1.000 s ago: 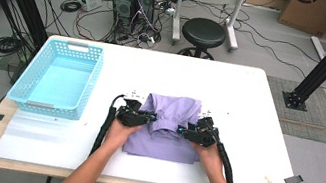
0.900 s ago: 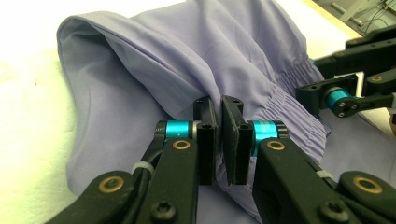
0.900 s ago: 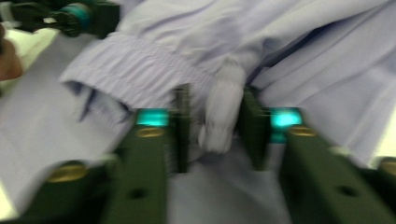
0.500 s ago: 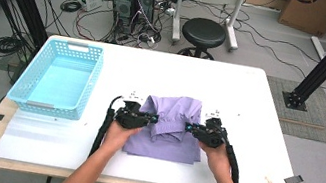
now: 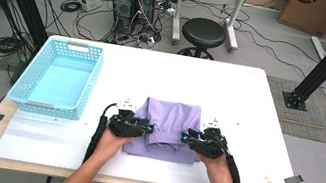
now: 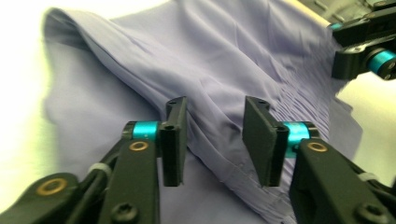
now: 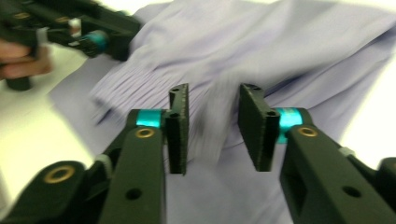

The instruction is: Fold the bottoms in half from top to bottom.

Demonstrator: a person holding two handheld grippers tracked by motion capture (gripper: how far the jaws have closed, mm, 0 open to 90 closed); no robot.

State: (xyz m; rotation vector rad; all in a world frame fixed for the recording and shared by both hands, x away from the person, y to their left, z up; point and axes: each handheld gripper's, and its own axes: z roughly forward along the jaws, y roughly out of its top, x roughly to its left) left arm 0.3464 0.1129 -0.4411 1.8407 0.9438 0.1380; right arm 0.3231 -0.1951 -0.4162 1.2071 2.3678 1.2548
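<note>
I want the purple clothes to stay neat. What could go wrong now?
Both grippers' jaws have just been opening, and the left gripper and right gripper sit right over the folded purple garment with nothing pinched. Pulling away low, a jaw might snag a crease and drag the fold open. The loose top flap could also spring back, since nothing holds it down.

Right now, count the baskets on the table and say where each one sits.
1. The light blue basket sits at the table's left side, apart from the folded purple garment near the front edge. Nothing else here could hide another.
</note>
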